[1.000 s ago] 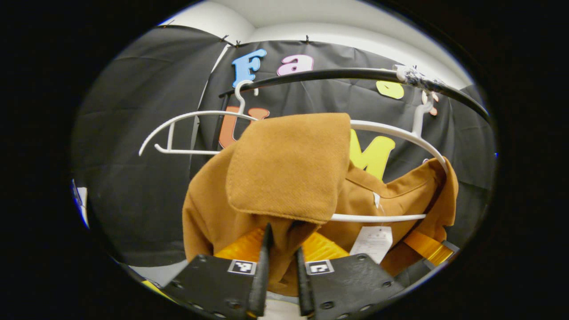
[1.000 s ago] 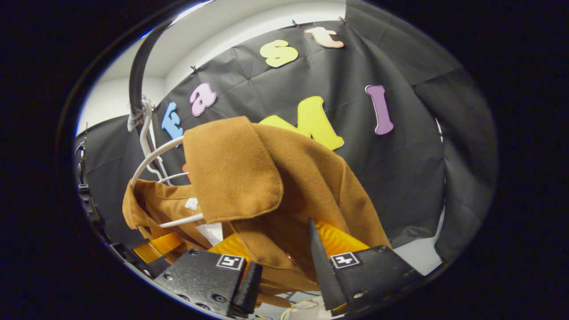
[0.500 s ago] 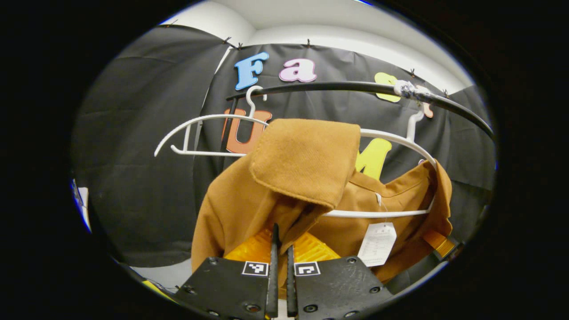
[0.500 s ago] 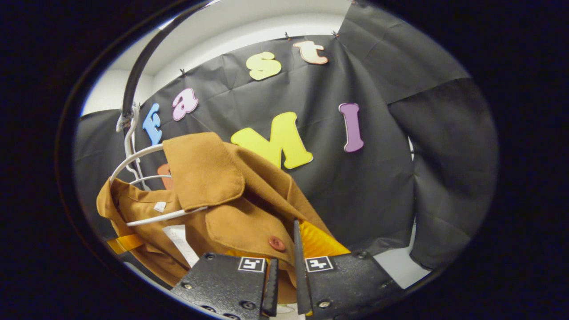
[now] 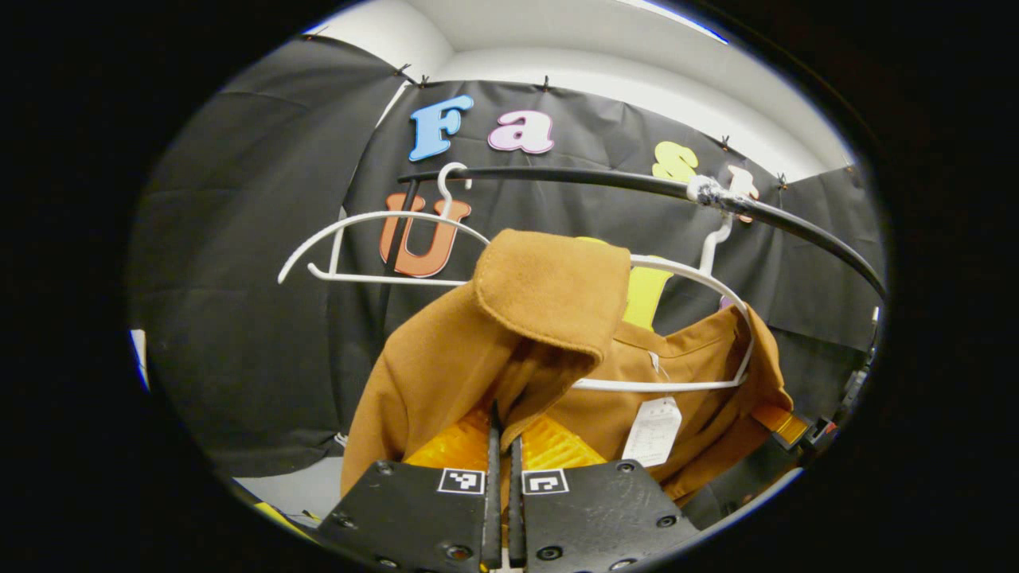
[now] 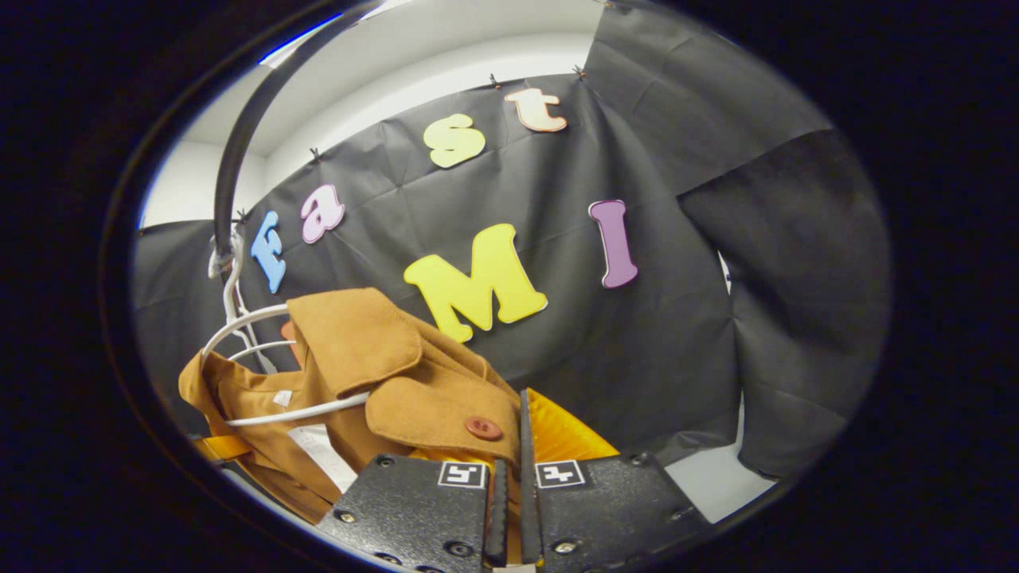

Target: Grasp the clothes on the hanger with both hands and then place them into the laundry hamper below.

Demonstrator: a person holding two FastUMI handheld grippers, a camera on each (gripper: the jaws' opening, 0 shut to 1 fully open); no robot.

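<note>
In the left gripper view, our left gripper (image 5: 501, 446) pinches a fold of the brown coat (image 5: 446, 358), which hangs just ahead on a white hanger (image 5: 685, 274) under the black rail (image 5: 573, 177). In the right gripper view, our right gripper (image 6: 513, 446) clamps the coat's edge beside a button (image 6: 482, 428), the hanger up to its left.

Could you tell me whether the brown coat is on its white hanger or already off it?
On it. The brown coat hangs over the white hanger, which is hooked on the black rail.
</note>
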